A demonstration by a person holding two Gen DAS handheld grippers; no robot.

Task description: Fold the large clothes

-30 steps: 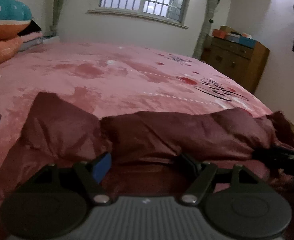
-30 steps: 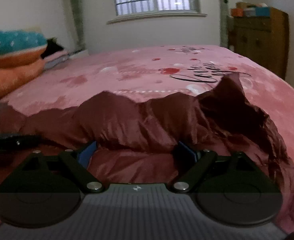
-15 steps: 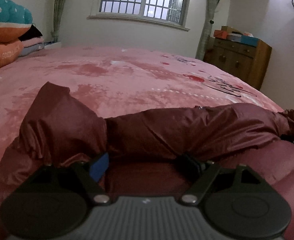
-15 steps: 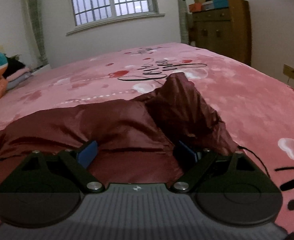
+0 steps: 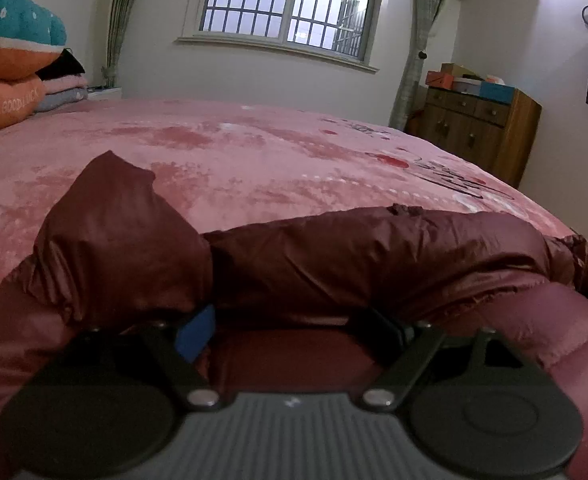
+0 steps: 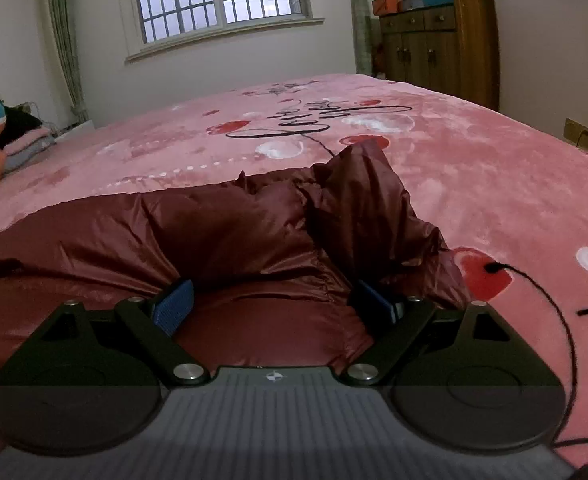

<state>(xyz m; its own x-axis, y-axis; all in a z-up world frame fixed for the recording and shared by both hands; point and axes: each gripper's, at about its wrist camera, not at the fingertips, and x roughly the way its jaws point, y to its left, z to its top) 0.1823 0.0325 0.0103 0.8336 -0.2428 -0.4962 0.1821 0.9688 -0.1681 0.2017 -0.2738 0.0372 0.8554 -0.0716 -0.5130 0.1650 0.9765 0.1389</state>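
A dark maroon puffer jacket [image 5: 333,264] lies across the pink bed, stretched sideways between my two grippers. My left gripper [image 5: 294,326] stands with jaws wide apart, and the jacket's left part bulges over and between the fingers. A puffed corner [image 5: 114,220] rises at its left. My right gripper [image 6: 272,300] also has jaws wide apart, with the jacket [image 6: 198,232] bunched between the blue pads [image 6: 174,304]. A peaked fold [image 6: 365,200] stands at its right. Whether fabric is pinched is hidden.
The pink printed blanket [image 6: 473,168] covers the bed. Stacked pillows and folded bedding [image 5: 10,64] sit at the far left. A wooden cabinet [image 5: 477,128] with boxes stands by the far right wall. A black cord [image 6: 549,300] trails at the right.
The jacket has been drawn out and flattened into a long band. Both grippers have moved apart sideways, and the right view has swung toward the bed's right side.
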